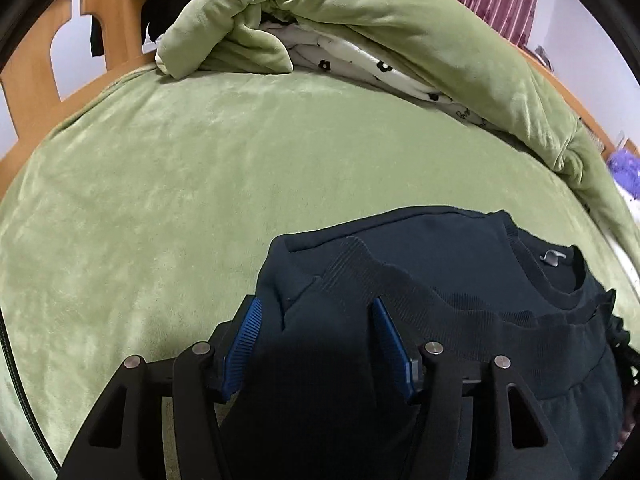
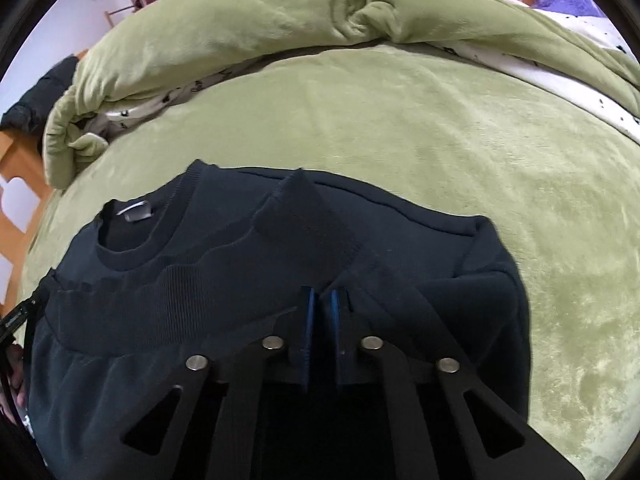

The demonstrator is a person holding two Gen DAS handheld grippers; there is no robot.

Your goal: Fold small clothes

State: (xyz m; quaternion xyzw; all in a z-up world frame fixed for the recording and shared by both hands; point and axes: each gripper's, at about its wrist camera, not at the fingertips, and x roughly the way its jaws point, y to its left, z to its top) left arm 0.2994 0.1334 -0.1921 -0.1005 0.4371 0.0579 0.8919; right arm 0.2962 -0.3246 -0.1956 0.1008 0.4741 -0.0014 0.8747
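Sweatshirt (image 1: 460, 280) lies half-folded on the green bed (image 1: 160, 200), its dark cloth between the left gripper (image 1: 316, 312)'s parted fingers while the right gripper (image 2: 320, 300)'s fingers sit pressed together over the hem; smooth the fold flat next.

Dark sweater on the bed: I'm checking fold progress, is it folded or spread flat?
Partly folded: the dark sweater has its ribbed hem doubled up just below the collar.

Matt ribbed-knit sweatshirt (image 1: 440, 248), plush velvety bedcover (image 1: 160, 184)
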